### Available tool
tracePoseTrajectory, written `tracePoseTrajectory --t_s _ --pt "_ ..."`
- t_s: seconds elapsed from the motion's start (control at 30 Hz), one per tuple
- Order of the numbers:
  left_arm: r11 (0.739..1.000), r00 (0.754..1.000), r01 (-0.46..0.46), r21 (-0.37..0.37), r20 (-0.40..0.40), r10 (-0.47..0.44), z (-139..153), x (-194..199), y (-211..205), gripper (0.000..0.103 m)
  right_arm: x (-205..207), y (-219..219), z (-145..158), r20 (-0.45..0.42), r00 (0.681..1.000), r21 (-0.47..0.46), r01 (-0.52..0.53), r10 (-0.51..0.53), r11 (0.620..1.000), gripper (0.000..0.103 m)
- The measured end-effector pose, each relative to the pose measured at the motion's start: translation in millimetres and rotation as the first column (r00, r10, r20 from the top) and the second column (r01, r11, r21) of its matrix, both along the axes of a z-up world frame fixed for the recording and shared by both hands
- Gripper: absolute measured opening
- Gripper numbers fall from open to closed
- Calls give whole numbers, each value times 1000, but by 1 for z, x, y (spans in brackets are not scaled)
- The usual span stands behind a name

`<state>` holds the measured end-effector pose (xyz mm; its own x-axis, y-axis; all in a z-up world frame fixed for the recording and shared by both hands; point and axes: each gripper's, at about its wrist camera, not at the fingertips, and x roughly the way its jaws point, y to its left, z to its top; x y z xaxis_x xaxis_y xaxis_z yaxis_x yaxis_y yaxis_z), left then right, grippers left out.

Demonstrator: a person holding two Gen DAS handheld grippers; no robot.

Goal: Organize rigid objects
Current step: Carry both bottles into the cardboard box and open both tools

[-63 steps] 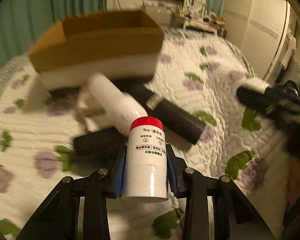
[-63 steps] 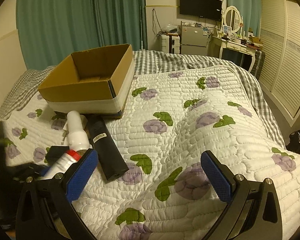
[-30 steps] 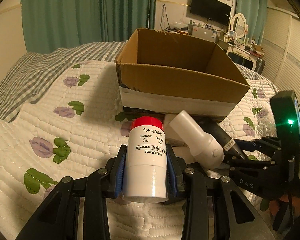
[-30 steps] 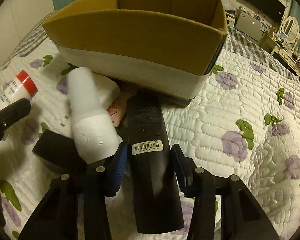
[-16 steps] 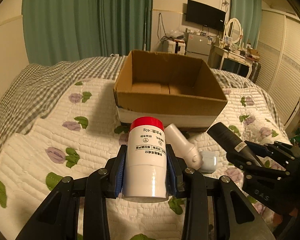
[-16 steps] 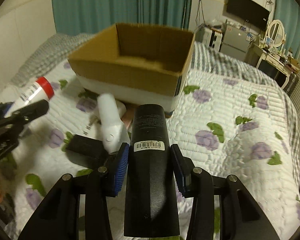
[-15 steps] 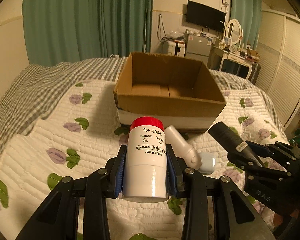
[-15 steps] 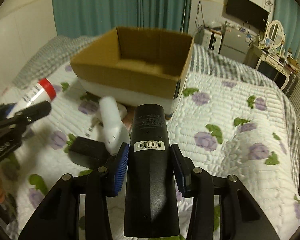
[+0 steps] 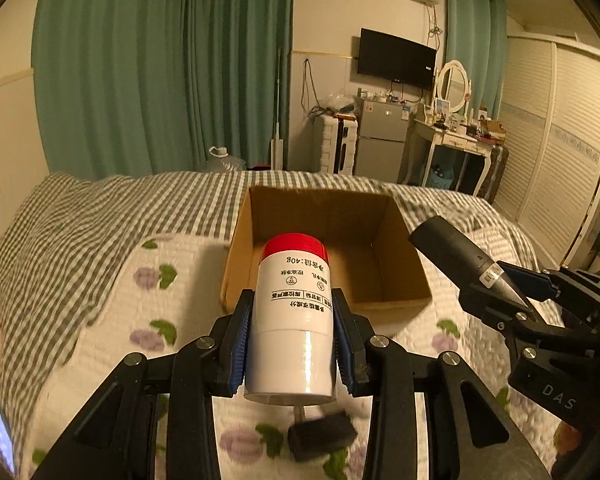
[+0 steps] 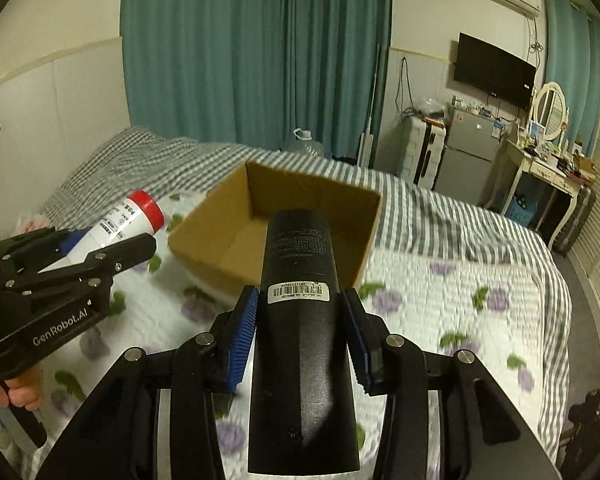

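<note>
Left gripper clamped on held load; right gripper likewise clamped, both raised side by side

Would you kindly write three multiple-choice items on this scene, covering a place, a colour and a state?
1. Where does the cardboard box sit?
A. on the bed
B. on the floor
C. on the dresser

2. What colour is the cap of the white bottle?
A. blue
B. red
C. green

3. What is the right gripper doing?
A. hanging open
B. lying on the bed
C. gripping the black bottle

Answers: 1 A, the quilt surrounds the box; 2 B, the cap shows red; 3 C, both pads press the bottle's sides.
</note>
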<state>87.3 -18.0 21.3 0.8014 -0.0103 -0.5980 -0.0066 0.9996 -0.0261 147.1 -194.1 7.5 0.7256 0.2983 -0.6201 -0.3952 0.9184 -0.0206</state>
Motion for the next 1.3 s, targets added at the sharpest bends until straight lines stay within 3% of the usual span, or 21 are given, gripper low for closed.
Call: tracePoseTrajectory --t_s 0.3,0.43,0.63,0.9,1.0,1.1,1.3 --pt "999 1000 -12 34 1 12 -4 80 10 36 86 20 1 4 1000 54 -6 5 999 42" --pt "999 1000 -3 45 -14 3 -16 114 14 36 129 33 -21 -23 1000 53 0 1 999 42" --pt "997 998 42 57 -48 -39 -42 151 11 36 156 38 -60 -65 997 63 -37 41 997 42" --pt "993 994 82 89 -81 -75 -67 167 4 37 168 31 -74 -91 996 75 -12 19 997 42" --pt "994 994 67 87 -92 -58 -70 166 6 41 163 23 -64 -71 997 95 3 4 995 62" --pt "996 996 46 72 -79 -40 -64 161 11 53 153 17 -53 -48 999 97 22 -17 995 63" --pt "998 998 44 45 -41 -42 -36 131 12 62 126 1 -26 -10 998 102 57 -56 993 64"
